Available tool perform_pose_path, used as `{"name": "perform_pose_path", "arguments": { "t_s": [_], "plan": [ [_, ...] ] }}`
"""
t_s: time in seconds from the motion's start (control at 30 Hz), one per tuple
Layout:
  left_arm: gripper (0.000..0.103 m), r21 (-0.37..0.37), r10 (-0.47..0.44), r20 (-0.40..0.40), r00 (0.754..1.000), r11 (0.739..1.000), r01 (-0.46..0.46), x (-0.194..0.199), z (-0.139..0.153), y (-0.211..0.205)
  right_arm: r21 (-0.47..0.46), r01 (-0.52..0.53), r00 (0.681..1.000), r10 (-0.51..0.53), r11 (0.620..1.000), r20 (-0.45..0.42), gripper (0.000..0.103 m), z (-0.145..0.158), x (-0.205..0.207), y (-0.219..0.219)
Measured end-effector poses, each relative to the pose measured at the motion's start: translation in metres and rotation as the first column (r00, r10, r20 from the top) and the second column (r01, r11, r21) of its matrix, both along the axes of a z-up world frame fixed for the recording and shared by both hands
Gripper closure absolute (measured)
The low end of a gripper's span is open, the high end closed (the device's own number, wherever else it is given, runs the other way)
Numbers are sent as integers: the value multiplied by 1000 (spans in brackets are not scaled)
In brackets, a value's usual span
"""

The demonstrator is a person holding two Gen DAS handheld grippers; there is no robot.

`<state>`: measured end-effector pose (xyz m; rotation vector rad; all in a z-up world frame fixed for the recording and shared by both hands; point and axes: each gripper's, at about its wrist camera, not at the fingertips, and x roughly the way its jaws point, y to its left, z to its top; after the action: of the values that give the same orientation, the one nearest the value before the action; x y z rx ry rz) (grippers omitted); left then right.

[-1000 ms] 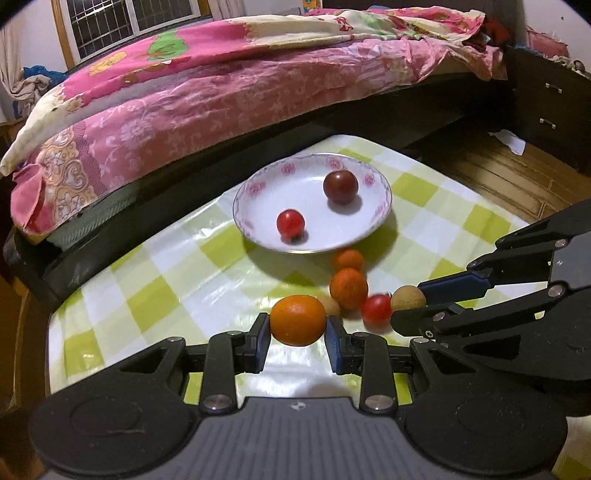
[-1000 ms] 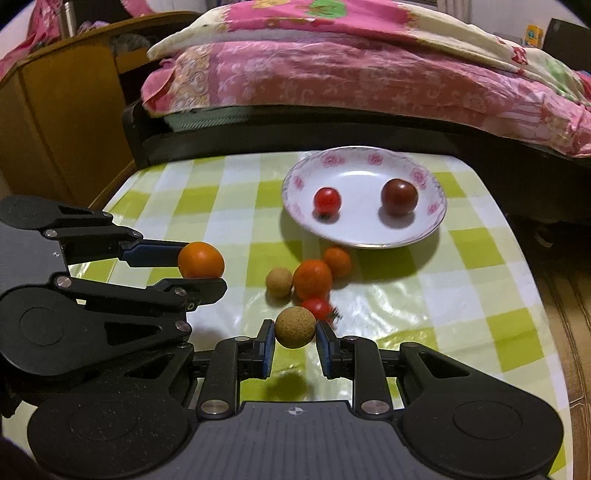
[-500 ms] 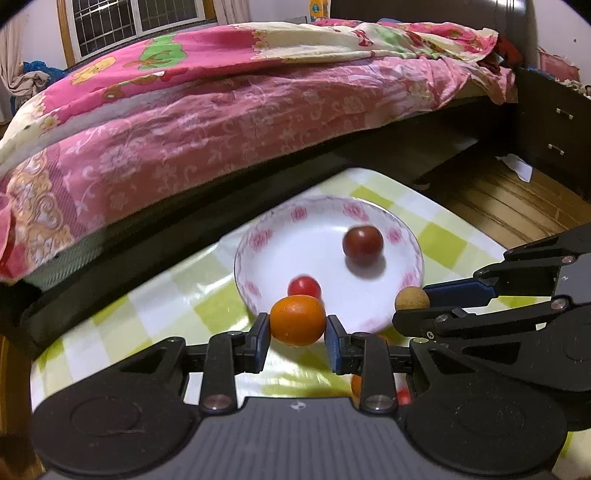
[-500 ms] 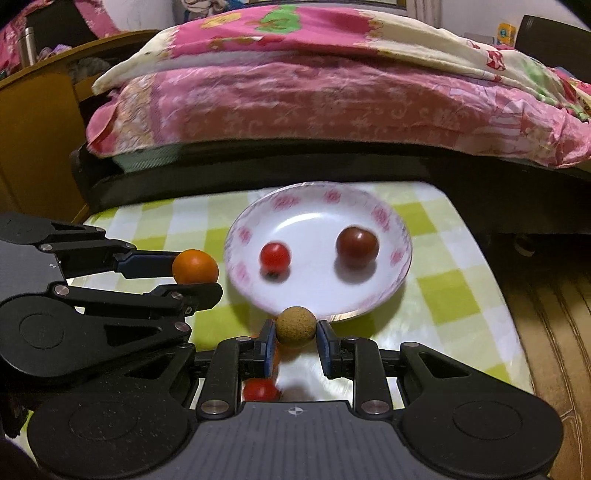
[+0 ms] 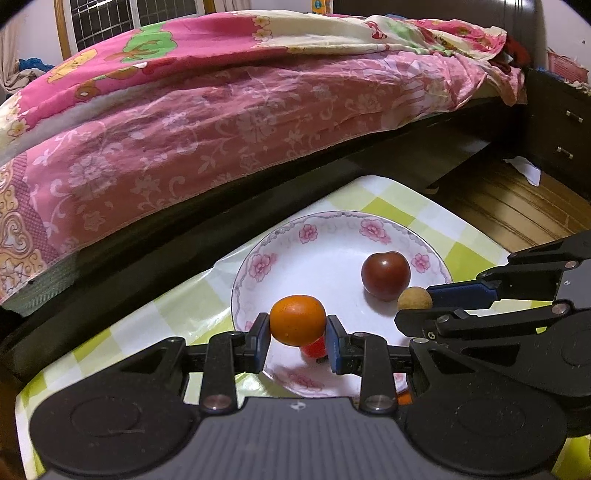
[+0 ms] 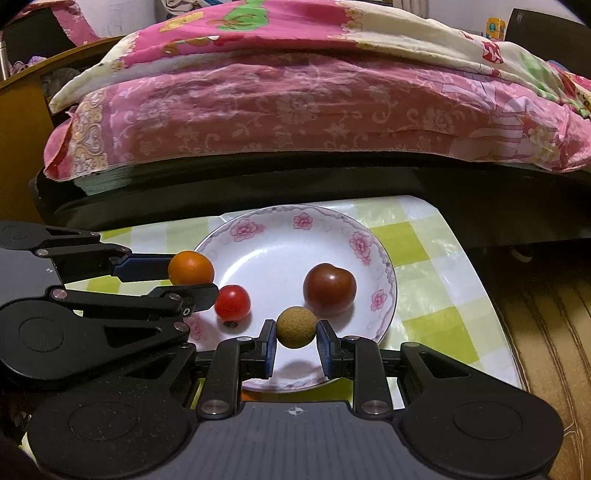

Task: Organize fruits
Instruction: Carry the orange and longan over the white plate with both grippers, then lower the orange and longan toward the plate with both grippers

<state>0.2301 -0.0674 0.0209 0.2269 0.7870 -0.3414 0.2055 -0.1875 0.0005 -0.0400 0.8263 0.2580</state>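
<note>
Nearest in each wrist view is the gripper's own matte black body, ribbed in the middle with two round pivot discs at its sides. The left gripper (image 5: 297,341) is clamped on a smooth, glossy orange fruit (image 5: 297,319), its blue pads pressing both sides. The right gripper (image 6: 295,345) is clamped the same way on a small tan fruit (image 6: 296,327), round with a rough, matte, speckled skin. Both fruits hang over the near part of a shallow white plate (image 6: 325,225), glazed, with pink flowers printed round its rim.

On the plate lie a shiny red cherry tomato (image 6: 232,302) at the near left and a larger dark brownish-red tomato (image 6: 330,288), glossy and slightly heart-shaped, to the right. In the left wrist view the held orange fruit hides most of the cherry tomato; the right wrist view shows it whole. Each view shows the other gripper side-on, with its fruit.

The plate sits on a table under a slick, green-and-white checked cloth (image 6: 424,280). Beyond it is a dark bed frame carrying a crumpled pink floral quilt (image 5: 229,118). Only the left view shows a barred window (image 5: 122,18), a dark drawer unit (image 5: 557,136) and wood plank floor (image 5: 517,206).
</note>
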Motion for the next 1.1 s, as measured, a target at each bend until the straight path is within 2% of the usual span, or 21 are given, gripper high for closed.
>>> {"name": "perform_pose_path", "arguments": {
  "t_s": [0.53,1.1],
  "plan": [
    [64,4,-13,-15,1000,1000,13,16,-14,-6,0,13,1000,-13,1000,-24,81,-13,16,-4],
    [64,21,-20,13,1000,1000,20,19,-15,-10,-8,21,1000,-21,1000,-17,81,-16,21,-3]
  ]
}}
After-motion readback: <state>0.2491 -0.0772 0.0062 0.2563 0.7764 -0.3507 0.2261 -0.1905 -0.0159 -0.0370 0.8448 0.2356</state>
